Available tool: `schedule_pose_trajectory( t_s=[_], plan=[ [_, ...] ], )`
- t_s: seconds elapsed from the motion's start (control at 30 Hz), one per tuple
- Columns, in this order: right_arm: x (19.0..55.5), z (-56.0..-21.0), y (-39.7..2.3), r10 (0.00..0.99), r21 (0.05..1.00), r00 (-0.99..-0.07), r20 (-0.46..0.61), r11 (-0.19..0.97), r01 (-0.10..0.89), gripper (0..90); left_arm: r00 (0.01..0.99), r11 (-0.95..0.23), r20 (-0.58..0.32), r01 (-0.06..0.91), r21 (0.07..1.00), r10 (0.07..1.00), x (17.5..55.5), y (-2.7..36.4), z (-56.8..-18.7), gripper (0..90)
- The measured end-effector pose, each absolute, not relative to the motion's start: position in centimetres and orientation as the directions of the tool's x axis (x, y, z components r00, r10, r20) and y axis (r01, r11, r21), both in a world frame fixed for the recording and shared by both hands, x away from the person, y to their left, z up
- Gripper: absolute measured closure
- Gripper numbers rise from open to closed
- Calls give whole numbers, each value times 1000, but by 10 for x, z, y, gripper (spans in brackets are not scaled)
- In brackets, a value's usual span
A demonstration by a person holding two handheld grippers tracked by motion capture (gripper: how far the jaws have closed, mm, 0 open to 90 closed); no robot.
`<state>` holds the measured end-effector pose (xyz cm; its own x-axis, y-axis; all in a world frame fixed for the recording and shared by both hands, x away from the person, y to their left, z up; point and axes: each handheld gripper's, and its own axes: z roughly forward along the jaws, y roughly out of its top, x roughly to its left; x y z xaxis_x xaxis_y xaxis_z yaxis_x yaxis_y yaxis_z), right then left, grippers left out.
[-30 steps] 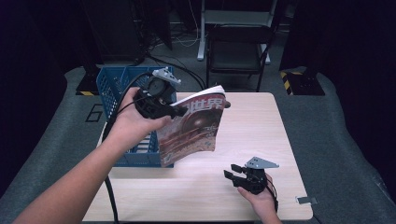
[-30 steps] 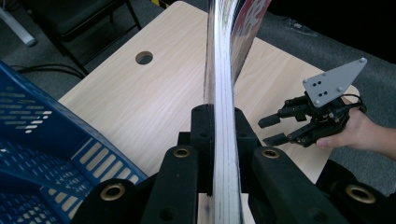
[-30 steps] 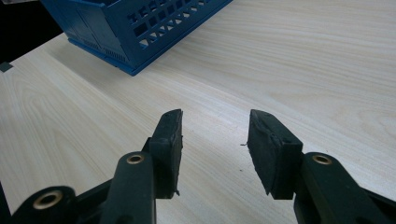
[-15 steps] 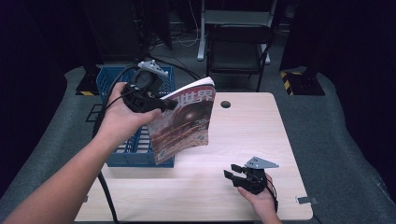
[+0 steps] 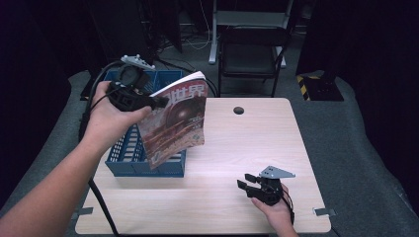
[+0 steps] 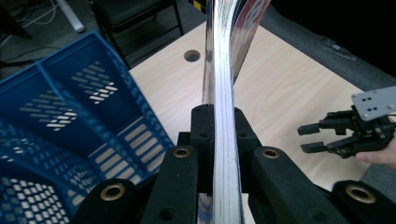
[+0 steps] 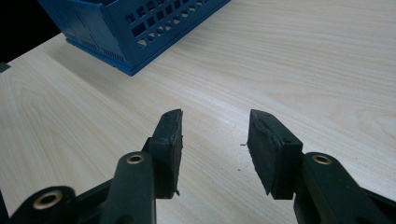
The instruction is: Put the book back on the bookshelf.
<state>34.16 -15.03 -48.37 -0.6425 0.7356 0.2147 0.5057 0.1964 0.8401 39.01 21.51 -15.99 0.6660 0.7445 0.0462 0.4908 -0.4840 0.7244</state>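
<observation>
Left gripper (image 5: 160, 102), upper left of the high view: clamped on magazine's (image 5: 174, 126) edge, hanging above blue basket (image 5: 118, 158). Right gripper (image 5: 246, 183), lower right: jaws apart, empty, resting on wooden table (image 5: 237, 148).

Your left arm is raised, your right rests low.

Your left hand-held gripper (image 5: 159, 102) sits at the end of an outstretched forearm, jaws clamped tight, pointing sideways to your right. Your right hand-held gripper (image 5: 245, 181) lies low by your near edge, jaws apart with nothing between; whether it touches down I can't quite tell.
</observation>
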Motion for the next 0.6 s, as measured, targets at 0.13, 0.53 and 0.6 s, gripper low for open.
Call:
schedule_pose_trajectory(
  t_s=[0.13, 0.53, 0.6],
  plan=[
    [342, -484, -150, 739, 840, -639, 214, 195, 507, 549, 639, -462, 44, 506, 729, 768, 391, 227, -156, 841],
    [342, -485, -149, 739, 840, -639, 214, 195, 506, 549, 585, -427, 48, 531, 732, 810, 393, 251, -152, 841],
    [342, -485, -149, 740, 840, -638, 212, 196, 506, 549, 578, -421, 49, 531, 735, 814, 394, 254, -152, 841]
  ],
)
